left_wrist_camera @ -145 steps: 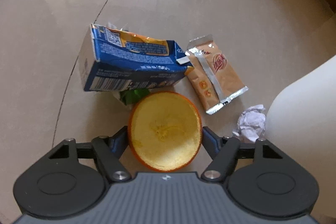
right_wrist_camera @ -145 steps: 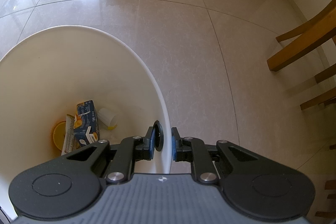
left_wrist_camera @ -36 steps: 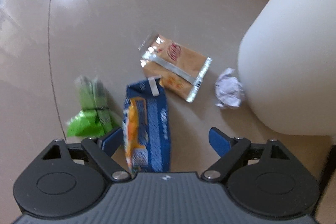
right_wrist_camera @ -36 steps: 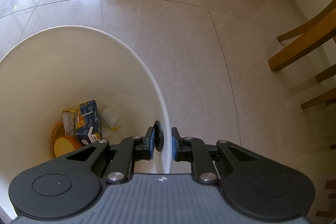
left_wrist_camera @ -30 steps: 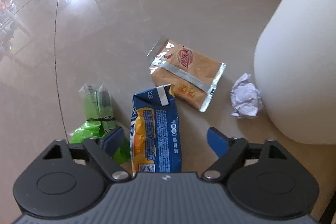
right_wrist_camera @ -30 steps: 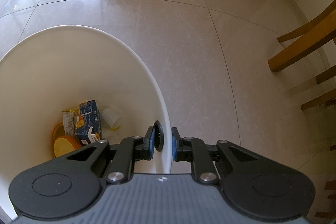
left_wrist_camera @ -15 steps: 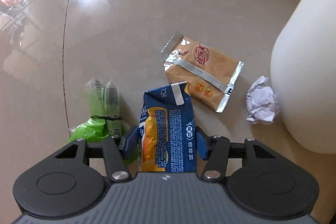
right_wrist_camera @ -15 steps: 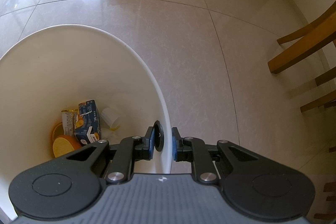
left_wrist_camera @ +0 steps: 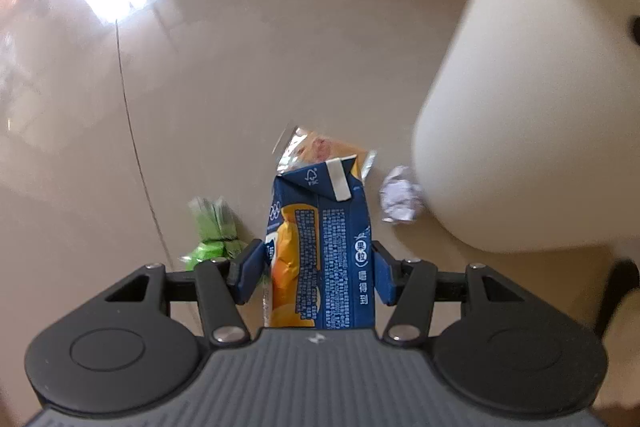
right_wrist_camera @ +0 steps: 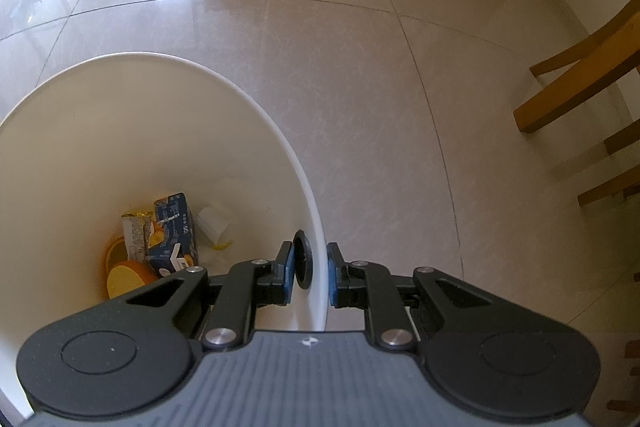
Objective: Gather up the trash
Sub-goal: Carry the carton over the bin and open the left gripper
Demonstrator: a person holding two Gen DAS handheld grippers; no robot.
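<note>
Jaws on the left gripper (left_wrist_camera: 316,277) are clamped on a blue and orange juice carton (left_wrist_camera: 322,251), blue pads pressed to its two sides, gabled top pointing away from the camera. Carton looks lifted off the glossy beige tiled floor (left_wrist_camera: 240,47); contact with the floor can't be confirmed.

On the floor beyond it: a tan and silver foil snack wrapper (left_wrist_camera: 316,147), partly hidden behind the carton top; a crumpled white paper ball (left_wrist_camera: 400,201) to the right, just beside the base of the white plastic bin (left_wrist_camera: 532,107); a green plastic wrapper (left_wrist_camera: 212,229) to the left, near the left pad.

Right gripper (right_wrist_camera: 310,275) jaws are closed on the bin's rim (right_wrist_camera: 316,227), one pad inside the wall against a black round fitting (right_wrist_camera: 303,261), the other outside. Inside the bin: a second blue carton (right_wrist_camera: 174,231), a yellow wrapper (right_wrist_camera: 134,233), a halved orange (right_wrist_camera: 126,277), and a white paper cup (right_wrist_camera: 212,223). Wooden chair legs (right_wrist_camera: 580,95) far right.
</note>
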